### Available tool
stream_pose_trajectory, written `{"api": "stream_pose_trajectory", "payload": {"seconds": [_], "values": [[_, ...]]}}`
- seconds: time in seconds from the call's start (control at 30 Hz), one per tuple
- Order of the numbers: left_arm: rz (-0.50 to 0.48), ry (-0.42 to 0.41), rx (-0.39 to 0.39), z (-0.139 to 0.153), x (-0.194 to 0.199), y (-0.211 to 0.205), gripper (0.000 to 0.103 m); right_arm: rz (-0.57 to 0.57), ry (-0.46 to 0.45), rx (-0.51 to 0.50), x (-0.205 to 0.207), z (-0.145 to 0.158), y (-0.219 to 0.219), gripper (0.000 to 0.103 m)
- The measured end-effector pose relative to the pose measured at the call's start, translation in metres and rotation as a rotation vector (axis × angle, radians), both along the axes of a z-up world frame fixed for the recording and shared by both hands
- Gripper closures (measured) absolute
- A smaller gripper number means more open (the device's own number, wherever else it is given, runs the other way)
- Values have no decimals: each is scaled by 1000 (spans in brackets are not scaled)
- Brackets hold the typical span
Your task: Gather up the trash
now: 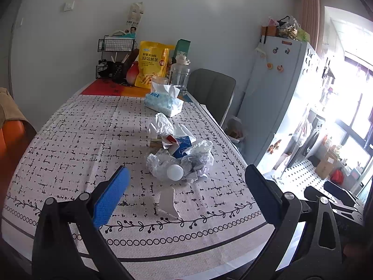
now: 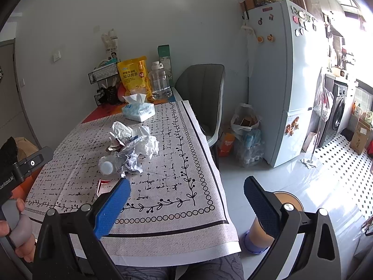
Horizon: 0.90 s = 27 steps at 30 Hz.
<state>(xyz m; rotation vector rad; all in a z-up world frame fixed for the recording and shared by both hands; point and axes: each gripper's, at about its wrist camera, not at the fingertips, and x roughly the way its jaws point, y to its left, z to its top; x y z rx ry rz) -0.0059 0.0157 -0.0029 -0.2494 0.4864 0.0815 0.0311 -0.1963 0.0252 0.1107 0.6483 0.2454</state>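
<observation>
A heap of trash lies mid-table on the patterned tablecloth (image 1: 70,140): a crushed clear bottle with a white cap (image 1: 174,171), crumpled paper (image 1: 199,159), a blue wrapper (image 1: 183,145) and a white crumpled tissue (image 1: 160,123). A flat scrap (image 1: 167,201) lies nearer the front edge. My left gripper (image 1: 186,170) is open, above the table just short of the bottle, nothing between its fingers. In the right wrist view the heap (image 2: 135,147) and bottle (image 2: 108,165) sit ahead and left. My right gripper (image 2: 187,182) is open and empty over the table's right front corner. A red scrap (image 2: 102,185) lies by its left finger.
A tissue box (image 1: 163,102), yellow snack bag (image 1: 152,64), water jug (image 1: 179,74) and wire rack (image 1: 114,56) stand at the far end. A grey chair (image 2: 202,93), a fridge (image 2: 279,81) and bags on the floor (image 2: 244,123) are to the right. A round brown object (image 2: 286,200) stands below the right gripper.
</observation>
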Motion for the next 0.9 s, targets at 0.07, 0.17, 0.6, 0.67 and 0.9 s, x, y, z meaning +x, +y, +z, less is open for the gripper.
{"api": "stream_pose_trajectory", "payload": {"seconds": [0.07,0.17,0.6,0.67,0.9], "values": [[0,1,-2,0,0,1,5,0,3,1,1,-1,1,7],[2,1,-1,-1,1,1,5,1,6,0,2,-1,3,7],[4,6,-9,-3,-1,3,5,4,12,-3,2,0,4,7],[5,4,-4,-2,-1,3,5,4,7,-7,1,1,4,7],[5,4,-4,-2,-1,2,5,-2,8,-7,1,0,2,7]]}}
